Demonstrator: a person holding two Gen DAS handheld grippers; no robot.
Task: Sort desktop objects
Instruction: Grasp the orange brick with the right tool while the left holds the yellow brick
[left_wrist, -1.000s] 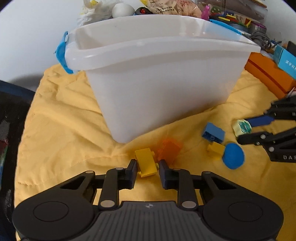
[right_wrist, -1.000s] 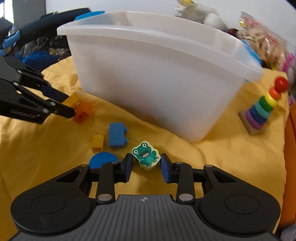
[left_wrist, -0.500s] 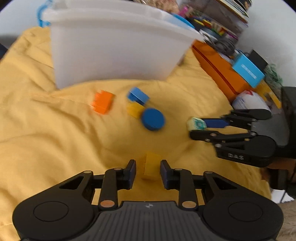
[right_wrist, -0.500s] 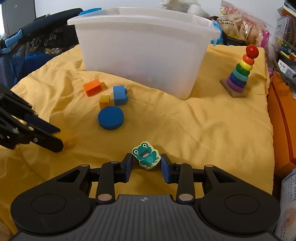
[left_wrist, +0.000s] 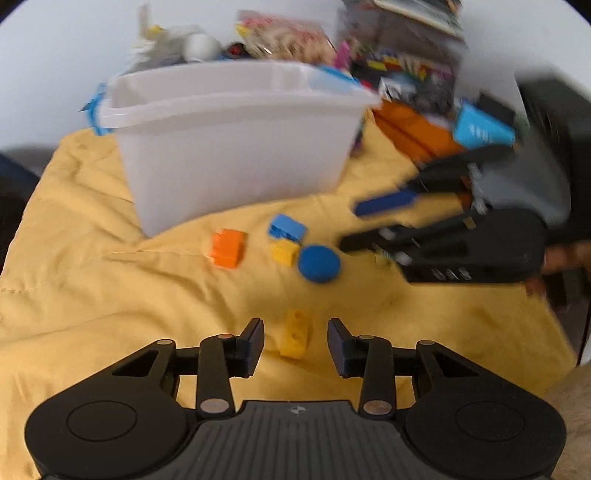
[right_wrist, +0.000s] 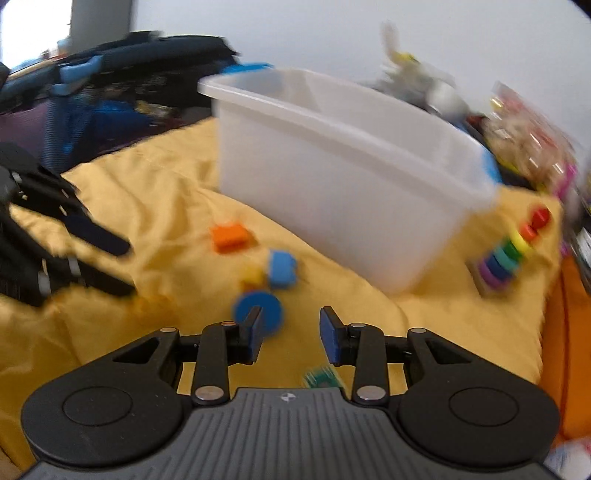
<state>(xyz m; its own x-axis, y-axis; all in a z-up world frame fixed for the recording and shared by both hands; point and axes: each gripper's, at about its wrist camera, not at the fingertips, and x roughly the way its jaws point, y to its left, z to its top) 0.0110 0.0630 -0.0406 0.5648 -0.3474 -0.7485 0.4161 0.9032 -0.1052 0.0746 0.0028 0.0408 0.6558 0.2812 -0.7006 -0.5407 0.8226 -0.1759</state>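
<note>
A worktop draped in a rumpled yellow quilted cloth (left_wrist: 92, 288) carries everything here. Toward its far edge stands a large, translucent white plastic bin (left_wrist: 236, 147) with blue handle clips, its open top facing up.

In front of the bin, near the middle of the cloth, lies a loose cluster: a flat round blue disc (left_wrist: 318, 258), a ridged orange building brick (left_wrist: 228, 247), a light blue building brick (left_wrist: 287, 227) and a small yellow cube (left_wrist: 284, 252) touching the blue brick's near side. By the right edge stands a rainbow ring stacking toy (right_wrist: 509, 254), upright but blurred.

The left gripper (left_wrist: 295, 341) hovers over the near edge, its jaws opening; a small yellow building brick (left_wrist: 295, 333) lies on the cloth between them, touched by neither pad. The right gripper (right_wrist: 290, 334) has its jaws spread apart with nothing between them; a small green figure tile (right_wrist: 322, 380) lies on the cloth just under its body, mostly hidden.

Risks, as judgements: both views are smeared by motion, so aiming at the small pieces is unreliable. The soft, creased cloth could let a brick tip or slide when a pad nudges it. The two grippers are near each other beside the cluster and could collide. The tile, almost out of sight beneath the right gripper, could be knocked or overlooked.
</note>
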